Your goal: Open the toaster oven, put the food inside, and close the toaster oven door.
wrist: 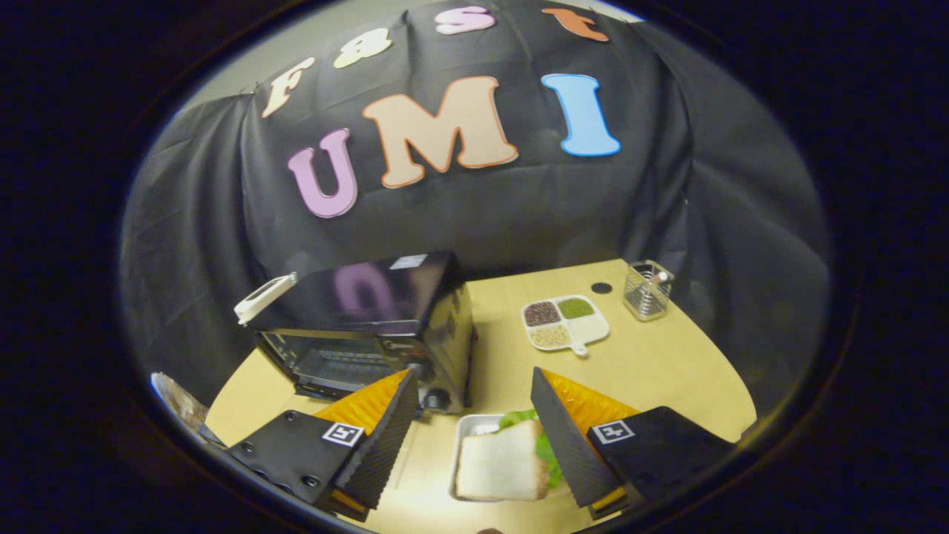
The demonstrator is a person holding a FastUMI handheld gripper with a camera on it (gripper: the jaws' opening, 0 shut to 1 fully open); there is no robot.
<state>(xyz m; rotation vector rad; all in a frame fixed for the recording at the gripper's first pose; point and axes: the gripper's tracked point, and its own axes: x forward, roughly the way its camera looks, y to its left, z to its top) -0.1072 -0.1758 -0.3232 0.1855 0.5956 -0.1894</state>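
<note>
So the sandwich point(500, 466) is white bread with green lettuce poking out along its right side, sitting in a small white tray point(465, 429) on the tan surface point(667, 371). The tray's long axis runs straight ahead, pretty much in line with the fingers. It's right between the two fingers of the tool point(474, 393), low down near their bases.

The toaster oven point(371, 326) is black and shiny, just ahead and off to the left, with its long side running left to right. Its glass front faces toward the left finger and the rack shows through the glass. Can't tell for sure if the door is cracked or flat shut.

The tool is spread wide, gripping nothing. The right finger overlaps the lettuce edge, but I can't tell if it actually touches.
</note>
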